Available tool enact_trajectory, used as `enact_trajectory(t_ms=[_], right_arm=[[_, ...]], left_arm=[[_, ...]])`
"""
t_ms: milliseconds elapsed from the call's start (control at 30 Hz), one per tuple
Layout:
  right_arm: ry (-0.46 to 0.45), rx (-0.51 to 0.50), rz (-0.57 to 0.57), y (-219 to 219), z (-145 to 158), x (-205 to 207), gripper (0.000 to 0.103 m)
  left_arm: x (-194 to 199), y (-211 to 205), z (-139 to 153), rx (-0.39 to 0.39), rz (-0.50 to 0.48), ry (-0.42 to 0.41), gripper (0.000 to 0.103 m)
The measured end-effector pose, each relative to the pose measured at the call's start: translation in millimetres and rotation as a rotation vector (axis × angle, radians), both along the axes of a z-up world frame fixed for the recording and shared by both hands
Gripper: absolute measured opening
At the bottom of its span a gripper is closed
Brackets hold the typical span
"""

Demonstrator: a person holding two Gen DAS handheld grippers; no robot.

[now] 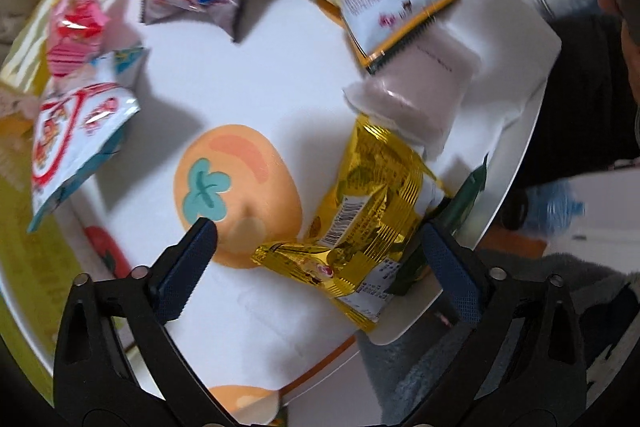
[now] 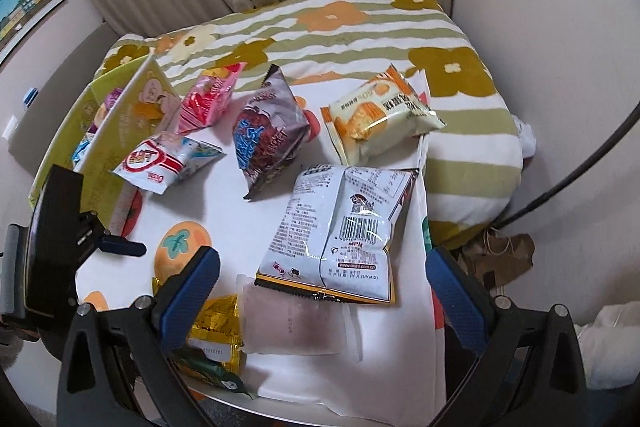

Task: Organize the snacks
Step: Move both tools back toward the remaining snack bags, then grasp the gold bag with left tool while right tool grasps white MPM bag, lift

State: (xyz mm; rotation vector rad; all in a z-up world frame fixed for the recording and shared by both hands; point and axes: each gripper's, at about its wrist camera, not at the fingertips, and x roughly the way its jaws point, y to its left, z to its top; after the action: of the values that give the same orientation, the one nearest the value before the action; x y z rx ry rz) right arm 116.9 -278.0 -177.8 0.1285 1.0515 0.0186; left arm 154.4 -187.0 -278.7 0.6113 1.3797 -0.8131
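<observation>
Your left gripper (image 1: 316, 255) is wide open around the gold packet (image 1: 372, 223) at lower right, probably lining up a grab. Right gripper (image 2: 320, 287) hangs open and empty over the white bag (image 2: 340, 227).

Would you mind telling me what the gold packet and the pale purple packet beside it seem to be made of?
Gold packet: apparently metallised plastic film, glossy; it shows sharp creases, mirror-like glints and a printed barcode.

Pale purple packet: probably matte, frosted plastic film; it looks soft and hazy with no glare, and has a clear sealed edge. What is inside cannot be told.
</observation>
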Motion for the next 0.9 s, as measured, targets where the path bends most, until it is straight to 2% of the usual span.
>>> enact_trajectory(t_ms=[100,300,333,433,533,633,900], right_arm=[[0.012,-0.011,-0.02,3.2,-3.8,2.4,0.103],[0.044,-0.039,-0.056,8.3,-18.0,9.5,0.102],[0.05,-0.043,-0.061,8.9,-21.3,10.9,0.102],[0.067,-0.043,-0.081,11.4,-30.9,14.9,0.102],[0.079,-0.045,-0.098,13.5,-38.7,20.3,0.102],[0.09,-0.052,-0.108,15.8,-46.2,28.7,0.102],[0.115,-0.076,-0.147,14.9,-67.4,54.3,0.102]], left_arm=[[2.7,-2.0,-8.2,-0.022,-0.022,0.04,0.094],[12.2,-2.9,-20.2,-0.041,-0.027,0.053,0.087],[12.4,-4.8,-23.5,-0.036,-0.027,0.049,0.084],[13.6,-3.6,-33.2,-0.02,-0.019,0.036,0.068],[16.7,0.5,-39.0,-0.036,0.002,0.04,0.065],[18.6,3.9,-38.7,-0.048,0.014,0.021,0.057],[29.7,17.9,-39.1,-0.089,0.063,0.018,0.055]])
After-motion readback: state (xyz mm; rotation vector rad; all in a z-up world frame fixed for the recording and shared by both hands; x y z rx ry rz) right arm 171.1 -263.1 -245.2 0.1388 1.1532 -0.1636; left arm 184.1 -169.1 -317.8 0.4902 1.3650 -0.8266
